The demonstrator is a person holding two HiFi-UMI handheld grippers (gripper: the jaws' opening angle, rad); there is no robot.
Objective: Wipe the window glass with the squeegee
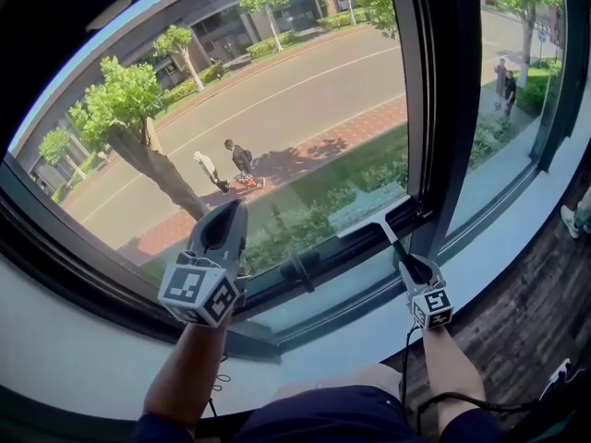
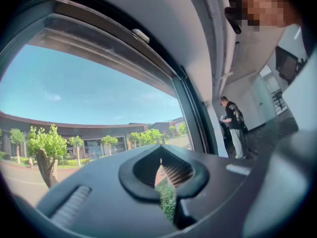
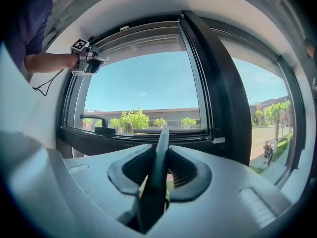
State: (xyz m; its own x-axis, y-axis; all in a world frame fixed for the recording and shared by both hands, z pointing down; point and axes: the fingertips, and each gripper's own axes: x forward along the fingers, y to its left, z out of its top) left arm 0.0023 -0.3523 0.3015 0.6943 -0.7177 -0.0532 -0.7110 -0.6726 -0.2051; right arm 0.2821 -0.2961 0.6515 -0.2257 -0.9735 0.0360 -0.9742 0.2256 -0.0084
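Progress hard to judge: no suds, streaks or wet band to be seen on the window glass [image 1: 277, 109], so no telling wiped from unwiped. Low on that left pane, just beside the dark mullion [image 1: 452, 109] and near the bottom frame [image 1: 111, 284]: the squeegee [image 1: 374, 227], blade roughly level and seemingly against the glass. Reads as the foot of 1 stroke or the start of another. Probably much of this pane left to cover, and perhaps the 2nd pane at right. Clenched on the squeegee's handle: the right gripper [image 1: 412, 268]. Closed on nothing, well apart to the left: the left gripper [image 1: 226, 215].

Only in the head view: both grippers at once, the blade's place on the pane, the white sill [image 1: 83, 358] below. Only in the right gripper view: the squeegee handle edge-on between those jaws, and the left gripper up near the frame's top left corner. Only in the left gripper view: its jaws together with just a sliver of greenery through them, and a person [image 2: 234, 125] standing indoors at right.
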